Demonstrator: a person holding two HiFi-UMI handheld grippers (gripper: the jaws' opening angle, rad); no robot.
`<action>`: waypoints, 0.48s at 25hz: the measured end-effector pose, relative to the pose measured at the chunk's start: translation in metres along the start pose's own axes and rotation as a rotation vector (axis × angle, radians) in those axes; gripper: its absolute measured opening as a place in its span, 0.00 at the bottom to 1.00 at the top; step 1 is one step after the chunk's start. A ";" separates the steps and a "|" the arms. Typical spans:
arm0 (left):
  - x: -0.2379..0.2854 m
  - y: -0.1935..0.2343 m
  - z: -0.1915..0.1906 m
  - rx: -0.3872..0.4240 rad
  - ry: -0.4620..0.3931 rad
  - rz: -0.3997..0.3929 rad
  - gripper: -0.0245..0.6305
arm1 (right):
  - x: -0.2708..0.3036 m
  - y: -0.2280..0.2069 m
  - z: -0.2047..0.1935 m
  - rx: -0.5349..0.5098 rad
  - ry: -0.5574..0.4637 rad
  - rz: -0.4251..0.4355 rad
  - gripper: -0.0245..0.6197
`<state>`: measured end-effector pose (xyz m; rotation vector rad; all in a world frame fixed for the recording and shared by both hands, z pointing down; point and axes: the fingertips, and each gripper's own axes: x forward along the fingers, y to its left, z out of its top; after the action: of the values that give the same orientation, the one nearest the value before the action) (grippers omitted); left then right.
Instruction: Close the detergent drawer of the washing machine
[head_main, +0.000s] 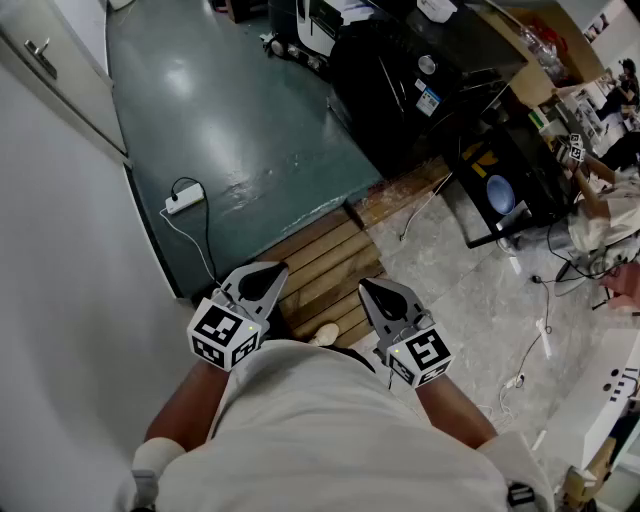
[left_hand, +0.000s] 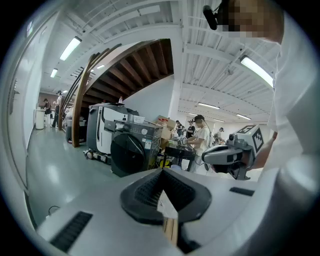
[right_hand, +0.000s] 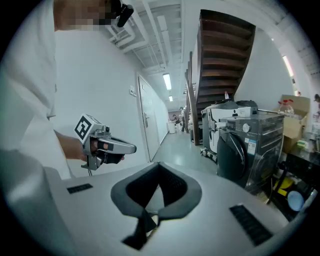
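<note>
A dark front-loading washing machine (left_hand: 131, 150) stands a few steps ahead across the green floor, also seen as the washing machine (right_hand: 250, 145) in the right gripper view. From the head view it is the row of dark machines (head_main: 420, 90) at the top. Its detergent drawer is too small to make out. My left gripper (head_main: 262, 283) and right gripper (head_main: 385, 297) are held close to my body, far from the machine. The left gripper (left_hand: 162, 172) is shut and empty. The right gripper (right_hand: 160, 165) is shut and empty too.
A wooden pallet (head_main: 325, 260) lies on the floor just below the grippers. A white power strip (head_main: 185, 200) with its cable lies by the white wall at the left. Loose cables (head_main: 530, 340) cross the pale floor at the right. People work at a table (head_main: 600, 150) far right.
</note>
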<state>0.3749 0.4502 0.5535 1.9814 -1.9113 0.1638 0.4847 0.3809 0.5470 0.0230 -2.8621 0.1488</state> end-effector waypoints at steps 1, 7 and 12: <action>-0.003 0.001 -0.001 -0.001 -0.002 0.005 0.03 | 0.000 0.003 0.000 0.002 0.000 0.002 0.04; -0.013 0.009 -0.006 -0.007 -0.006 0.031 0.03 | 0.004 0.011 -0.001 0.000 0.001 0.017 0.04; -0.011 0.012 -0.006 -0.008 -0.007 0.045 0.03 | 0.005 0.010 -0.002 0.007 0.004 0.021 0.04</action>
<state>0.3635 0.4625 0.5573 1.9371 -1.9591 0.1616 0.4802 0.3914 0.5495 -0.0066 -2.8590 0.1623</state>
